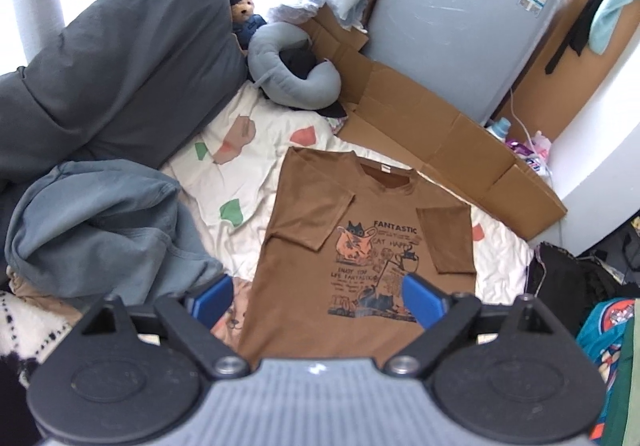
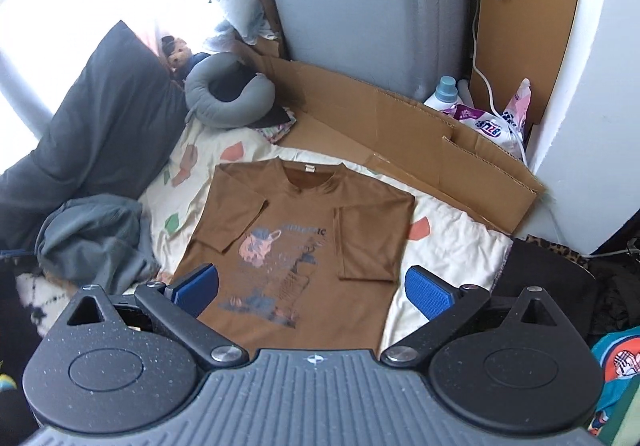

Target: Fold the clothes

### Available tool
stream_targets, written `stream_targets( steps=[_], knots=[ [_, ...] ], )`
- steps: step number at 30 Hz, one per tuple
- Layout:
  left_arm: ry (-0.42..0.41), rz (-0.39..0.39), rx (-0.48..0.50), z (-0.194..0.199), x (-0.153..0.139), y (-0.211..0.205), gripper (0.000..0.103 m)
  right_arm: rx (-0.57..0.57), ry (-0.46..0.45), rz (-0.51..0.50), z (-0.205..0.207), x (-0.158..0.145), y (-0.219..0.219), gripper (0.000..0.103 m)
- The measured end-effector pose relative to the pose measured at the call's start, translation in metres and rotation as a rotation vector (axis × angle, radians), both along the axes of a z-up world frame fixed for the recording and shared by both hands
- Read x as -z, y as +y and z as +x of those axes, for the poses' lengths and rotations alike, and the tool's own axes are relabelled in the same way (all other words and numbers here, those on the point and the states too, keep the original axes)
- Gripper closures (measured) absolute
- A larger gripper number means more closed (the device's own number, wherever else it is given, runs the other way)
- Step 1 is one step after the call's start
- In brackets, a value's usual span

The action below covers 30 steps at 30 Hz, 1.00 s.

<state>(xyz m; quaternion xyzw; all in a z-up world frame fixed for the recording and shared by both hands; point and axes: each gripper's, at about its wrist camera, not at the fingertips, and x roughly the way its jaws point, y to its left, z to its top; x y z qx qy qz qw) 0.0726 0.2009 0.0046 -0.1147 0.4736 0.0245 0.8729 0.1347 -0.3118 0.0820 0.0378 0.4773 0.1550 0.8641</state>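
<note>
At the far left, a crumpled grey-blue cotton garment (image 1: pixel 104 230) is lying in a heap on the bed, just beside a large dark grey pillow (image 1: pixel 120 58). Right of it, a brown short-sleeved T-shirt with a cat print (image 1: pixel 360 246) is lying flat and face up on a cream bedsheet with coloured patches (image 1: pixel 248 166), collar pointing away from both cameras and hem running out of sight under the gripper bodies. Both sleeves are lying turned in over the chest, so the shirt is making a long narrow rectangle; this fits a fold partly made, though one moment cannot settle that.

The shirt's long axis is running straight away from the grippers, collar far, hem near. The left gripper (image 1: pixel 316 302) is hanging above the lower part of the shirt, its blue pads spread wide with nothing between them. The right gripper (image 2: pixel 314 292) is likewise gaping and empty, its left pad over the cloth and its right pad over bare sheet past the shirt's right edge. So each is sitting near the hem, the left nearer the left edge and the right nearer the right edge. A lengthwise fold would, I judge, call for taking the hem corners and carrying them toward the collar.

Beyond the shirt's right side, flattened brown cardboard (image 1: pixel 440 134) is lying along the bed's edge.
</note>
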Motion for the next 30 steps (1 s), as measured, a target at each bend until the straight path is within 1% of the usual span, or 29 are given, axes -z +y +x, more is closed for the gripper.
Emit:
stream_targets(
  steps=[3, 5, 7, 9, 10, 12, 16, 18, 21, 23, 26, 30],
  knots=[
    [-0.015, 0.003, -0.007, -0.010, 0.002, 0.004, 0.010, 0.010, 0.012, 0.028, -0.016, 0.000, -0.016, 0.001],
    [-0.013, -0.007, -0.020, -0.015, 0.007, 0.007, 0.010, 0.024, 0.011, 0.067, -0.028, 0.003, -0.027, 0.001],
    [-0.013, 0.001, -0.021, -0.019, 0.014, 0.008, 0.010, 0.045, 0.015, 0.089, -0.038, 0.010, -0.037, 0.001],
    [-0.015, 0.017, -0.019, -0.025, 0.018, 0.009, 0.010, 0.069, -0.007, 0.086, -0.048, 0.015, -0.045, 0.001],
    [-0.020, 0.012, -0.021, -0.029, 0.021, 0.010, 0.010, 0.079, -0.034, 0.088, -0.052, 0.017, -0.048, 0.001],
    [-0.018, 0.013, -0.021, -0.035, 0.024, 0.012, 0.010, 0.099, -0.062, 0.112, -0.061, 0.023, -0.057, 0.001],
    [-0.001, 0.041, -0.018, -0.043, 0.028, 0.014, 0.010, 0.143, -0.070, 0.135, -0.072, 0.043, -0.074, 0.001],
    [-0.008, 0.046, -0.022, -0.046, 0.027, 0.016, 0.010, 0.150, -0.071, 0.137, -0.078, 0.055, -0.081, 0.001],
    [-0.027, 0.041, -0.032, -0.051, 0.028, 0.019, 0.009, 0.140, -0.078, 0.127, -0.088, 0.073, -0.087, 0.001],
    [-0.038, 0.042, -0.029, -0.053, 0.031, 0.019, 0.009, 0.127, -0.098, 0.125, -0.096, 0.084, -0.088, 0.001],
    [-0.049, 0.038, -0.020, -0.054, 0.042, 0.019, 0.009, 0.137, -0.083, 0.163, -0.103, 0.101, -0.093, 0.001],
    [-0.032, 0.012, -0.050, -0.056, 0.064, 0.022, 0.009, 0.113, -0.070, 0.183, -0.111, 0.126, -0.090, 0.001]
  ],
)
